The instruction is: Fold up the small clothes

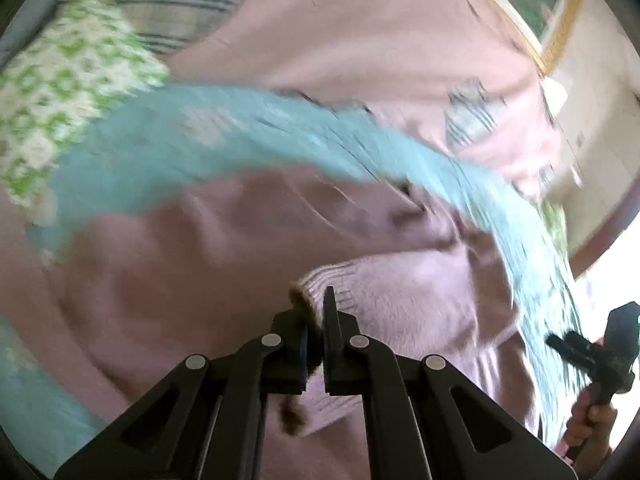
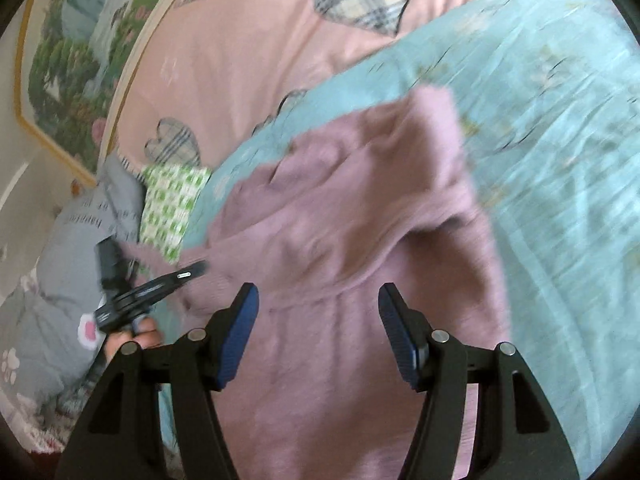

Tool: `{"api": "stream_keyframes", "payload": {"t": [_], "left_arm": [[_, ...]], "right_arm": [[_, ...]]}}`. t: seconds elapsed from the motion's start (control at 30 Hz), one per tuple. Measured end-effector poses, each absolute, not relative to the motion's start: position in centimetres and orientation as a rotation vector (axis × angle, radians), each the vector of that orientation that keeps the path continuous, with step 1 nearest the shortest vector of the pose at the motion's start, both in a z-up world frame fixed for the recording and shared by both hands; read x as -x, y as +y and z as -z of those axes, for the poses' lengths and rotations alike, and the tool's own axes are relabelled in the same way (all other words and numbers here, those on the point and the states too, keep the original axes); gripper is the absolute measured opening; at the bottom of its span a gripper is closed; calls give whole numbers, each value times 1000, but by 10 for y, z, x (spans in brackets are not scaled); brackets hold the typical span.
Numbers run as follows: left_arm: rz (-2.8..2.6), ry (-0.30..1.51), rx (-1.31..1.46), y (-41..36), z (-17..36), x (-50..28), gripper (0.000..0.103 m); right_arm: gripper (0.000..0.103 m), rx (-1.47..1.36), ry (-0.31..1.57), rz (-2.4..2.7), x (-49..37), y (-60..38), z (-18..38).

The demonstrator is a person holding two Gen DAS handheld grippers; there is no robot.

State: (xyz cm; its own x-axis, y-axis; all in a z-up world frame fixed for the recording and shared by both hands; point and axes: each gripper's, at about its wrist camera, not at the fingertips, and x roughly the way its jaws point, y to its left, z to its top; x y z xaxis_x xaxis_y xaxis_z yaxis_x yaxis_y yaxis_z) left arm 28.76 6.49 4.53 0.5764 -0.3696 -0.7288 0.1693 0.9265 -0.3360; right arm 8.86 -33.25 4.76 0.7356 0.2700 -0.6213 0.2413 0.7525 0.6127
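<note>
A fuzzy mauve sweater (image 1: pixel 240 260) lies spread over a teal cloth (image 1: pixel 200 140) on the bed. My left gripper (image 1: pixel 316 312) is shut on the sweater's edge by a ribbed hem (image 1: pixel 332 276), with a brownish fuzzy tuft pinched between its pads. My right gripper (image 2: pixel 318 320) hovers open over the sweater (image 2: pixel 340 220), nothing between its blue pads (image 2: pixel 240 328). Each gripper shows at the edge of the other's view: the right gripper (image 1: pixel 588 332) above a hand (image 1: pixel 588 420), the left gripper (image 2: pixel 188 274) at the sweater's left edge.
The teal cloth (image 2: pixel 540 120) covers a pink quilt (image 2: pixel 240 40) with plaid hearts. A green-and-white patterned cloth (image 2: pixel 172 200) and a grey printed cloth (image 2: pixel 72 240) lie at the left. A framed landscape picture (image 2: pixel 68 72) hangs on the wall beyond the bed's edge.
</note>
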Motion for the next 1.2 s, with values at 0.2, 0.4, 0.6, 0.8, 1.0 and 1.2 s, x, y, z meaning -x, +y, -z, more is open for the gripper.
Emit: {"api": "stream_keyframes", "payload": {"t": [0.2,0.4,0.6,0.8,1.0,1.2], "left_arm": [[221,995,285,106,-13,-299,3],[216,1012,278,97,-4,-295,3],[210,1017,240,86,1,-290,3],[206,1000,228,79,-7,-295,3],[169,1031,161,64,12,-302,3],[171,1027,224,85,5,-285,12]], "right_arm": [[63,-710,790,91,-114,-372,-42],[66,-641,861,128,-168,-397,-22],[66,-601,974,162,-220,-400,21],[8,-532,915,130,-216,-398,11],[8,-555,938,166,-214,-411,14],[37,-586,916,195,-196,-395,-5]]}}
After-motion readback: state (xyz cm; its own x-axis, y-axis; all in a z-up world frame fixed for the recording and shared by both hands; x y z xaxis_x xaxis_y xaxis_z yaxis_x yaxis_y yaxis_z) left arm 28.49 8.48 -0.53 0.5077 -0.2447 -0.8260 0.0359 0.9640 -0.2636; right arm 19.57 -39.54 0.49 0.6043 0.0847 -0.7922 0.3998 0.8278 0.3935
